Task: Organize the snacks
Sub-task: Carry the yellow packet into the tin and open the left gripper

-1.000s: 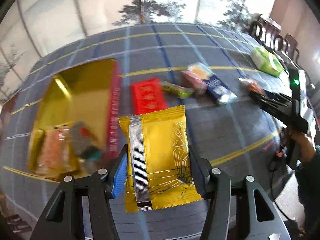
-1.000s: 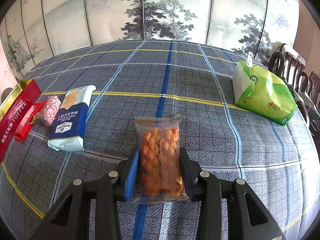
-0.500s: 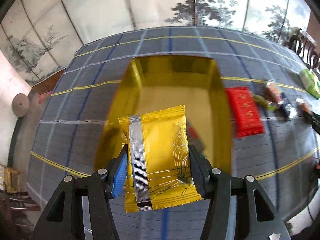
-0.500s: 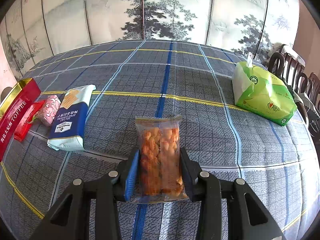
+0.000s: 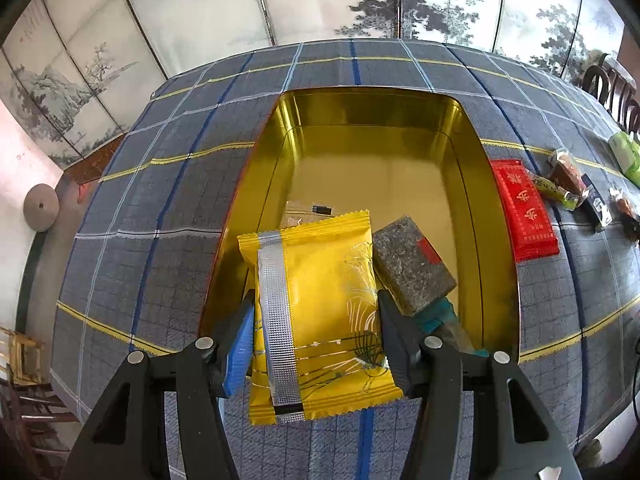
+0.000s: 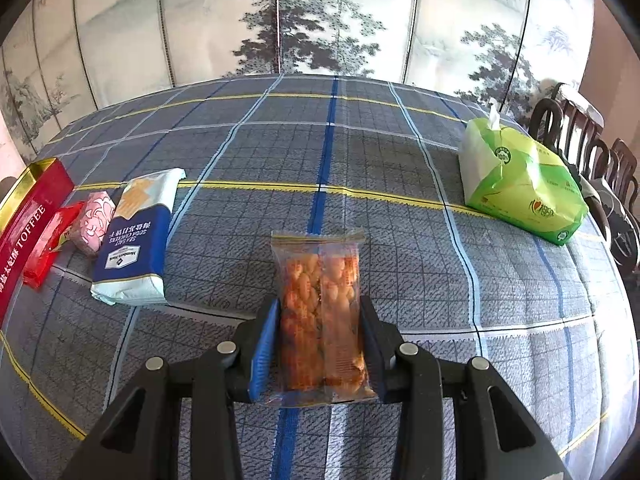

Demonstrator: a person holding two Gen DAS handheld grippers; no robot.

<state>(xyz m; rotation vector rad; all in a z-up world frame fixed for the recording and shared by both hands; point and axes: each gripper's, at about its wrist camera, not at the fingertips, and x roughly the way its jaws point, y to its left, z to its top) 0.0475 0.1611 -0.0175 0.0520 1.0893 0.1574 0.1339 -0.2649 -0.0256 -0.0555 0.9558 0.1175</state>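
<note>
My left gripper [image 5: 316,332] is shut on a yellow snack packet [image 5: 320,304] with a silver seam, held over the near end of the open gold tin [image 5: 372,108]. Inside the tin lie a grey speckled bar [image 5: 412,264], a teal-wrapped piece [image 5: 436,316] and a clear wrapper [image 5: 308,212] behind the packet. My right gripper [image 6: 320,340] is shut on a clear packet of orange fried twists [image 6: 320,312], just above the plaid cloth. The tin's red side [image 6: 24,236] reading TOFFEE shows at the far left of the right wrist view.
A red packet [image 5: 524,208] and several small snacks [image 5: 564,180] lie right of the tin. In the right wrist view a blue cracker pack [image 6: 136,236], a pink sweet [image 6: 94,222] and a red packet [image 6: 50,240] sit left; a green tissue pack [image 6: 520,188] and chairs [image 6: 600,152] right.
The left gripper has swung left with the yellow packet, from beside the tin to over its near end. The right gripper and its packet have stayed still.
</note>
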